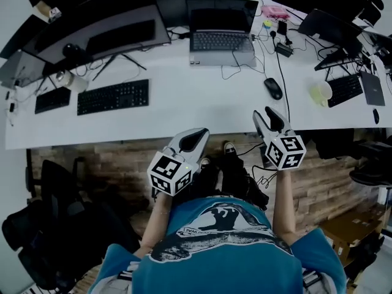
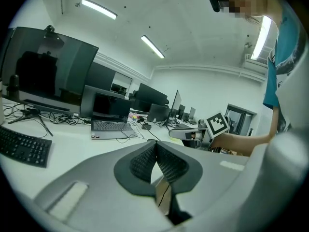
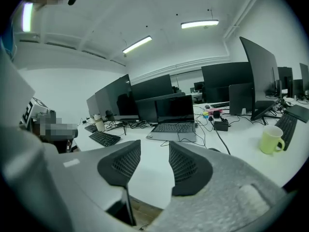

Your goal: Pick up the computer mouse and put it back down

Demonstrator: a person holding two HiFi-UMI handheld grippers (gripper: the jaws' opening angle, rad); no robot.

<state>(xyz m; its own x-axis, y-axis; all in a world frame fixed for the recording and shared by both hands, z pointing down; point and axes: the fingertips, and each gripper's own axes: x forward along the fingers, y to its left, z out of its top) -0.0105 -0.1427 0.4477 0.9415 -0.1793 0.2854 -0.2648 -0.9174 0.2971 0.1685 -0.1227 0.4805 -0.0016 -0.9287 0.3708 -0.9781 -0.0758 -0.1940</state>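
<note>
The black computer mouse [image 1: 273,88] lies on the white desk [image 1: 202,97], its cable running back toward the laptop area. My right gripper [image 1: 264,112] hovers over the desk's front edge, just short of the mouse and slightly left of it. In the right gripper view my right gripper [image 3: 154,146] is open, with only bare desk between its pads. My left gripper [image 1: 205,130] hangs off the desk's front edge, well left of the mouse. In the left gripper view my left gripper [image 2: 155,144] is shut, tips touching, on nothing.
A grey laptop [image 1: 222,38] sits behind the mouse, with loose cables around it. A black keyboard [image 1: 113,97] lies at the left. A pale green mug [image 1: 321,92] stands right of the mouse. Monitors line the back of the desk.
</note>
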